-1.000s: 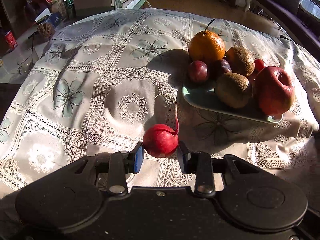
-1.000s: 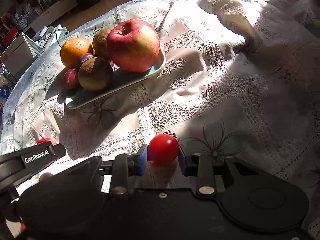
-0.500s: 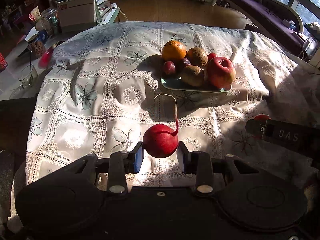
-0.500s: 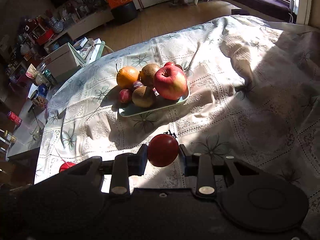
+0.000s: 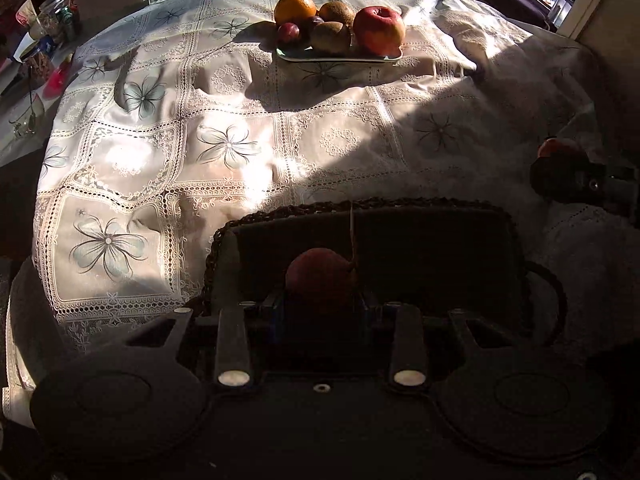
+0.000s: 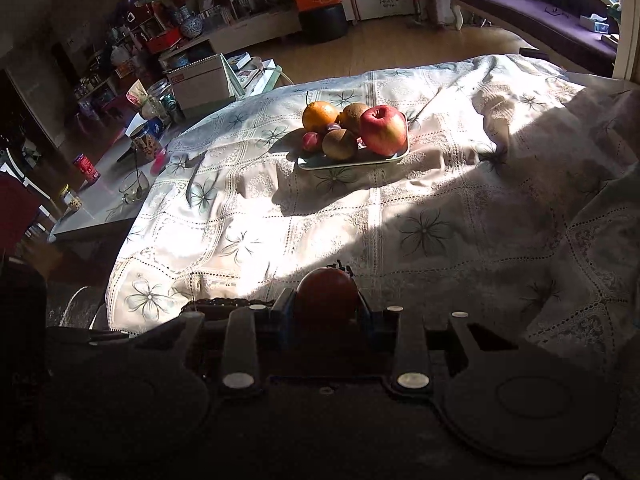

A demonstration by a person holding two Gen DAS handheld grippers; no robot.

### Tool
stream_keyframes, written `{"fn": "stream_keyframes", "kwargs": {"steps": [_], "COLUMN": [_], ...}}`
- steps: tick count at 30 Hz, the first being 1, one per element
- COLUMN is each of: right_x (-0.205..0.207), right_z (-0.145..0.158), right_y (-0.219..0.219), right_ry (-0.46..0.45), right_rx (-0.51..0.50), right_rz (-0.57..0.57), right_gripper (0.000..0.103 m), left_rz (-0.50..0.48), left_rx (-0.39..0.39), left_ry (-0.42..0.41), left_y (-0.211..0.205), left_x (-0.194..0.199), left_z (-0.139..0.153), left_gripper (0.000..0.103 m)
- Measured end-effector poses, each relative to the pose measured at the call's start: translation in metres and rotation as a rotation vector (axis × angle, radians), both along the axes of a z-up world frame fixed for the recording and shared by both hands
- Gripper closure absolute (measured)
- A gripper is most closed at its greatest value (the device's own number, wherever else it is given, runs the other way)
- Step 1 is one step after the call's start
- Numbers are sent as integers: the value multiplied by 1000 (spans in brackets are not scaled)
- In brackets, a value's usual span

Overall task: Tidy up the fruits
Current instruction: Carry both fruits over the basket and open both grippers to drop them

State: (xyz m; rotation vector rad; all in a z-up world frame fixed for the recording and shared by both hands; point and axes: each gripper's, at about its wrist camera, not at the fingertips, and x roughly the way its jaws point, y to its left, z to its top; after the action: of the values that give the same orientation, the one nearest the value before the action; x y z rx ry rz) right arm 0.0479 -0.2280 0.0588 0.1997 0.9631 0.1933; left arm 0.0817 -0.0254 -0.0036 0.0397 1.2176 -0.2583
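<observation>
the left tongs (image 5: 322,308) are clamped on a red radish (image 5: 320,276) with a thin root pointing up, held over a dark woven basket (image 5: 400,236) at 6 o'clock on the table (image 5: 240,140). the right tongs (image 6: 326,320) grip a red tomato (image 6: 326,292) above the lace tablecloth (image 6: 400,200), at 3 o'clock in the left view. at 12 o'clock a pale plate (image 5: 340,56) carries an orange (image 5: 295,8), an apple (image 5: 379,30), kiwis (image 5: 330,36) and plums (image 5: 289,32).

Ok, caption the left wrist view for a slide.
Left gripper holds a radish over a dark woven basket.
</observation>
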Motion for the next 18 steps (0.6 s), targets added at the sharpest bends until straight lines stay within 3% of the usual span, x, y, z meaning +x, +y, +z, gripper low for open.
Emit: {"fn": "stream_keyframes", "kwargs": {"steps": [6,18], "right_x": [-23,-11], "right_z": [-31,-69], "right_y": [12,39], "right_ry": [57,133], "right_rx": [-35,-78], "right_rz": [42,67], "right_gripper": [69,69], "left_rz": [7,100], "left_rx": [-4,51], "left_ry": [-23,-55], "left_y": [-3,4], "left_x": [-22,-16], "left_z": [-12,-27], "left_gripper": [59,59]}}
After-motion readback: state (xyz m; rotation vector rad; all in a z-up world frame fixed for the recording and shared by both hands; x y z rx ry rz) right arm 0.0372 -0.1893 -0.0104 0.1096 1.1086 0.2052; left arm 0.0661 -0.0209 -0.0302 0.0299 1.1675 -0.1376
